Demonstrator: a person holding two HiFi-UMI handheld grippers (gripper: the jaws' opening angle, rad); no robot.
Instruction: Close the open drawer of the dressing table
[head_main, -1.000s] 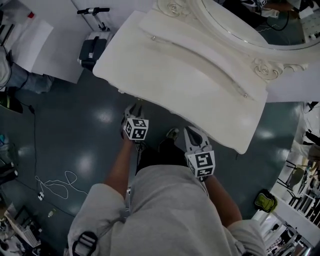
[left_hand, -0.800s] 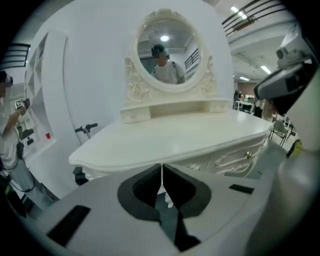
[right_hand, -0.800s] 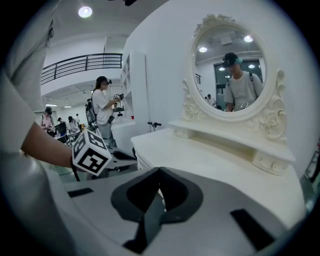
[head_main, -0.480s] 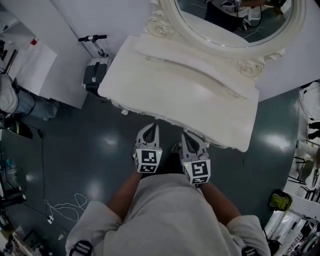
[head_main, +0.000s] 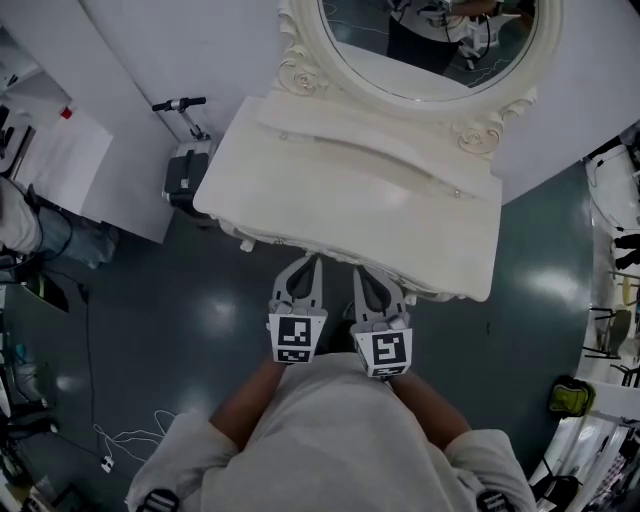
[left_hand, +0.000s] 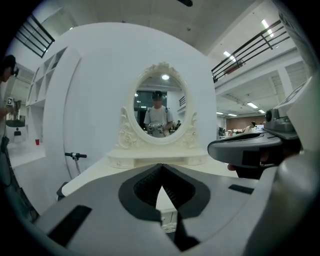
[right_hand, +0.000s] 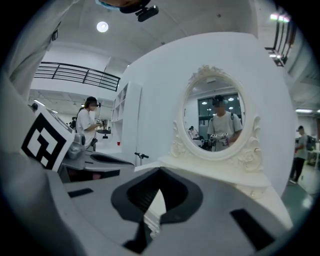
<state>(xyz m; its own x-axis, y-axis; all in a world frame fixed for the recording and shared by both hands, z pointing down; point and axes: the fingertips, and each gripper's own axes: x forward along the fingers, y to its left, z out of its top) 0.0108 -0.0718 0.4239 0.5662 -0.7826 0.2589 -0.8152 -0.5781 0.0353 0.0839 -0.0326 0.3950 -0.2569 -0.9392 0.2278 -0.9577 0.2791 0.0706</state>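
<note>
Jaws of left gripper (head_main: 312, 263) and right gripper (head_main: 358, 272) are together, empty, before the dressing table (head_main: 330, 192).

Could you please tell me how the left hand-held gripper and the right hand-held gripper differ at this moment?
In the head view the left hand-held gripper slants rightward and the right hand-held gripper leftward, so their tips converge. The left one's marker cube bears a different pattern from the right one's. Both are shut, empty, and point at the dressing table.
</note>
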